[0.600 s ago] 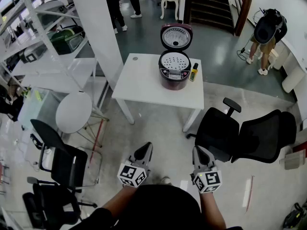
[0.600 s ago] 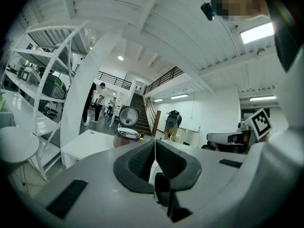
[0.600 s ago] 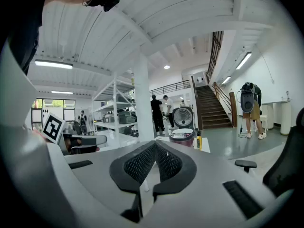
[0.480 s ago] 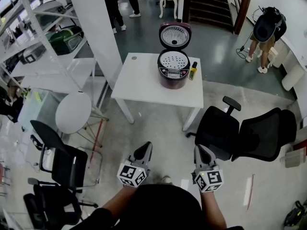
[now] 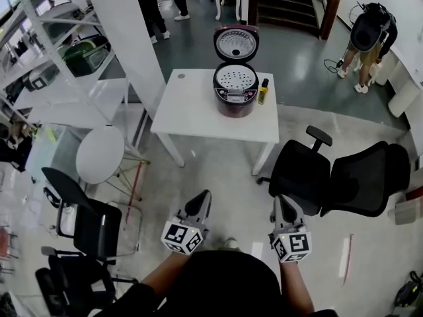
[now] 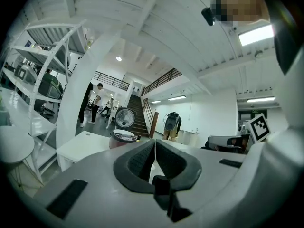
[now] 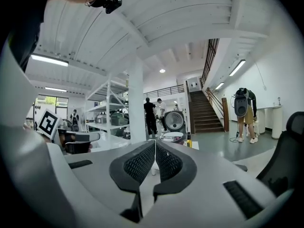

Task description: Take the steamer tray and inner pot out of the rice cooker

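A dark red rice cooker (image 5: 236, 91) stands with its lid up on a white table (image 5: 198, 114), far ahead of me. A perforated white steamer tray (image 5: 236, 78) sits in its top; the inner pot is hidden beneath it. My left gripper (image 5: 199, 203) and right gripper (image 5: 283, 209) hang shut and empty near my body, well short of the table. The cooker (image 6: 124, 136) shows small beyond the left gripper (image 6: 155, 141) in the left gripper view. In the right gripper view the cooker (image 7: 173, 136) stands past the right gripper (image 7: 155, 142).
A small yellow bottle (image 5: 263, 92) stands right of the cooker. Black office chairs (image 5: 337, 177) stand right of the table, more chairs (image 5: 82, 216) and a round white table (image 5: 101, 154) at left. White shelving (image 5: 59, 51) lines the far left. A person (image 5: 367, 38) bends at far right.
The table and cooker have drifted slightly up and left in the head view. Both grippers stay shut, held low in front of me.
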### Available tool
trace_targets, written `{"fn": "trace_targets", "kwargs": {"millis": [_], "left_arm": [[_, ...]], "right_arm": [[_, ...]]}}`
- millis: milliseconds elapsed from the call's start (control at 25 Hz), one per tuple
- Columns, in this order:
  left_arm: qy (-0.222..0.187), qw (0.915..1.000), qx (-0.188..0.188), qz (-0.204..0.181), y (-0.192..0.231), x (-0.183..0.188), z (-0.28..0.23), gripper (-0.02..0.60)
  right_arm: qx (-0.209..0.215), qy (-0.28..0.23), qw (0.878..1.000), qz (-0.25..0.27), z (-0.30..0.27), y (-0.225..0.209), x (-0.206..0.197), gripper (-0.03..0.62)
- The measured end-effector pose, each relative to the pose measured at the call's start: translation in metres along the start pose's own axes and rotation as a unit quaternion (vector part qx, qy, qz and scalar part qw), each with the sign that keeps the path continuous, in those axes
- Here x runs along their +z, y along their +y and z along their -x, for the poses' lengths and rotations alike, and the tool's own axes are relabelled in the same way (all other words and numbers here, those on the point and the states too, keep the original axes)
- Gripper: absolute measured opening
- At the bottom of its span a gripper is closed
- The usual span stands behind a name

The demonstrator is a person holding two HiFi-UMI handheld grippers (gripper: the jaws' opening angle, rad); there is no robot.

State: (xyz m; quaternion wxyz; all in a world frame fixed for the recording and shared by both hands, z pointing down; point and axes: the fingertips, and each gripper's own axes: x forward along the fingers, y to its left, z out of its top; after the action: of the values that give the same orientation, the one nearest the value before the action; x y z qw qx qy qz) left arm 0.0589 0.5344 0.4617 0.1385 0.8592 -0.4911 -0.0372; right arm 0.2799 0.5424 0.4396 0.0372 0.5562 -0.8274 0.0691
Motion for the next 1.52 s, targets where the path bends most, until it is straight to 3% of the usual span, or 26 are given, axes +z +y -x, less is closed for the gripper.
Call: {"fn": "trace_targets", "kwargs": {"millis": [160, 400, 520, 600, 680, 760, 840, 960, 1320, 1520], "left_arm": [[-0.005, 0.9996, 0.024, -0.013, 0.010, 0.002, 0.005, 0.006], [0.021, 0.9995, -0.023, 0.006, 0.005, -0.008, 0.004, 0.007], [0.017, 0.9994, -0.029, 0.011, 0.005, -0.009, 0.009, 0.012], [0.014, 0.9997, -0.019, 0.012, 0.010, -0.009, 0.012, 0.110], [0.018, 0.9998, 0.002, 0.001, 0.019, -0.011, 0.014, 0.153], [0.026, 0.9993, 0.023, -0.015, 0.026, -0.014, 0.016, 0.207], [0.030, 0.9990, 0.034, -0.008, 0.031, -0.017, 0.017, 0.233], [0.032, 0.9988, 0.034, 0.011, 0.030, -0.022, 0.015, 0.238], [0.038, 0.9983, 0.044, -0.001, 0.019, -0.023, 0.013, 0.238], [0.041, 0.9975, 0.056, 0.014, 0.045, -0.026, 0.007, 0.238]], "right_arm": [[0.003, 0.005, 1.000, -0.009, 0.000, -0.001, -0.005, 0.002], [0.008, 0.020, 1.000, -0.020, 0.001, -0.004, -0.013, 0.003], [-0.014, 0.031, 0.999, -0.017, 0.005, -0.014, -0.018, 0.022], [-0.028, 0.034, 0.999, -0.015, 0.008, -0.022, -0.018, 0.127], [-0.031, 0.037, 0.999, -0.018, 0.010, -0.026, -0.020, 0.195], [-0.030, 0.042, 0.998, -0.022, 0.011, -0.026, -0.024, 0.212], [-0.031, 0.048, 0.998, -0.021, 0.011, -0.026, -0.028, 0.219], [-0.032, 0.055, 0.998, -0.026, 0.012, -0.026, -0.034, 0.222], [-0.017, 0.074, 0.996, -0.041, 0.006, -0.028, -0.053, 0.221], [-0.004, 0.098, 0.993, -0.070, -0.014, -0.018, -0.069, 0.221]]}}
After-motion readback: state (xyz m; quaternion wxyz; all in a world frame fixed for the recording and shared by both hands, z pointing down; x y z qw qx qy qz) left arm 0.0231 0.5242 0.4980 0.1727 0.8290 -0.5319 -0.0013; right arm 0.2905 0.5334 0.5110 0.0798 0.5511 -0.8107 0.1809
